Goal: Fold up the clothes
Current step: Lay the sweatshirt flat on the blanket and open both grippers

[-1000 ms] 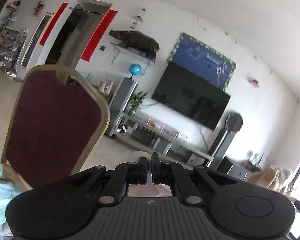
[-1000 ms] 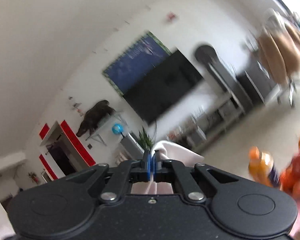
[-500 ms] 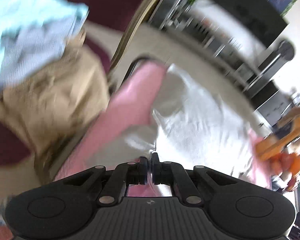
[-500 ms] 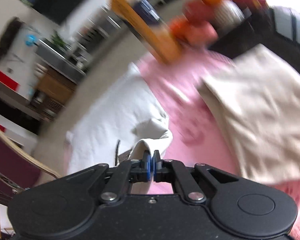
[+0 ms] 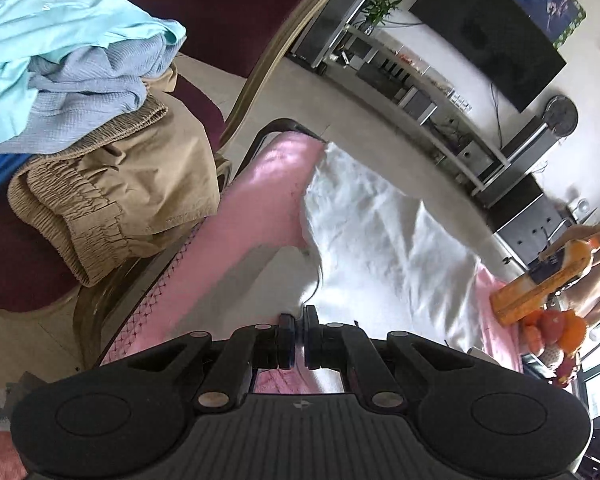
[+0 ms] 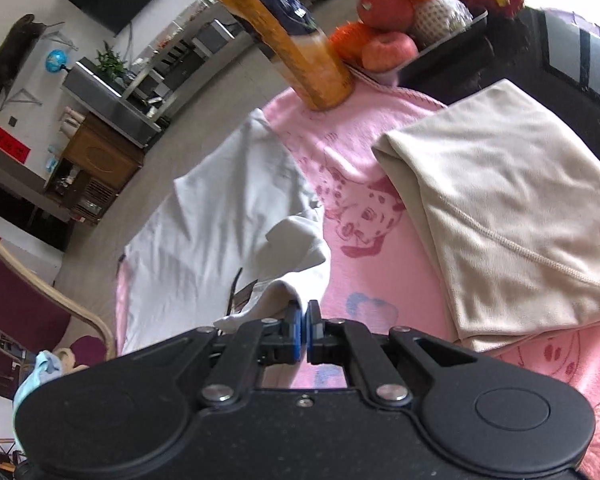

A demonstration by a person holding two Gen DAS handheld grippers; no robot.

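A white garment [image 5: 384, 236] lies spread over the pink blanket [image 5: 256, 200] on the table; it also shows in the right wrist view [image 6: 204, 232]. My left gripper [image 5: 299, 320] is shut on the garment's near edge. My right gripper [image 6: 304, 316] is shut on a bunched fold of the same garment [image 6: 296, 268]. A folded beige garment [image 6: 500, 200] lies to the right on the blanket [image 6: 364, 160].
A maroon chair [image 5: 228, 16] at the left holds a pile of clothes: light blue [image 5: 56, 36] and tan [image 5: 112, 184]. An orange juice bottle [image 6: 284, 36] and a tray of fruit [image 6: 404, 20] stand at the table's far right.
Both grippers swung down from facing the room's far wall to the table, carrying the white garment, which now lies spread on the pink blanket.
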